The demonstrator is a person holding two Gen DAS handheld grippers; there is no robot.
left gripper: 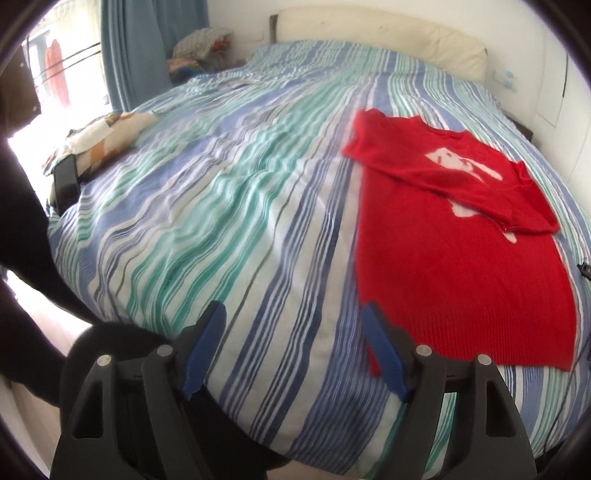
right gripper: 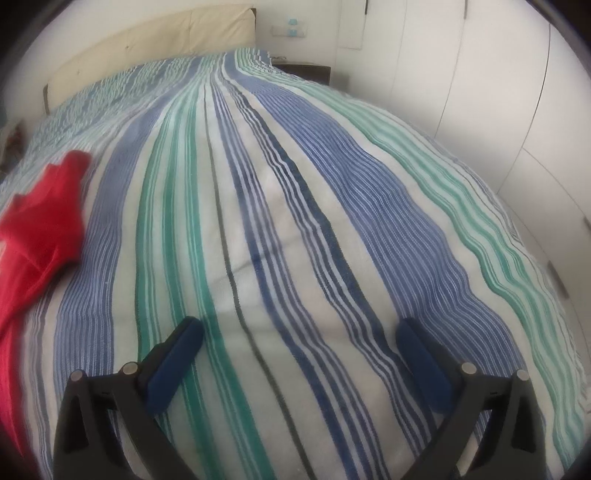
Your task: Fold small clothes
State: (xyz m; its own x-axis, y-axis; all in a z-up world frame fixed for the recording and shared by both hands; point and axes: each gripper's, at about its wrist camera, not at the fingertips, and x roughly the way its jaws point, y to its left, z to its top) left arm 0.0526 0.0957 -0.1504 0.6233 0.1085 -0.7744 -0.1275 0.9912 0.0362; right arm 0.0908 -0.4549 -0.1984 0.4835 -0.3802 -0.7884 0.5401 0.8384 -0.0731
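A small red knit sweater (left gripper: 458,258) with a white figure on its front lies flat on the striped bedspread (left gripper: 229,206), one sleeve folded across the chest. My left gripper (left gripper: 293,314) is open and empty, just left of the sweater's hem corner near the bed's front edge. In the right wrist view the sweater (right gripper: 40,229) shows at the far left. My right gripper (right gripper: 299,328) is open and empty over bare bedspread (right gripper: 295,206), to the right of the sweater.
A cream headboard (left gripper: 388,33) runs along the far side. A patterned cloth (left gripper: 107,136) and a dark flat object (left gripper: 66,177) lie at the bed's left edge. A pile of clothes (left gripper: 201,51) sits by the blue curtain. White wardrobe doors (right gripper: 498,92) stand on the right.
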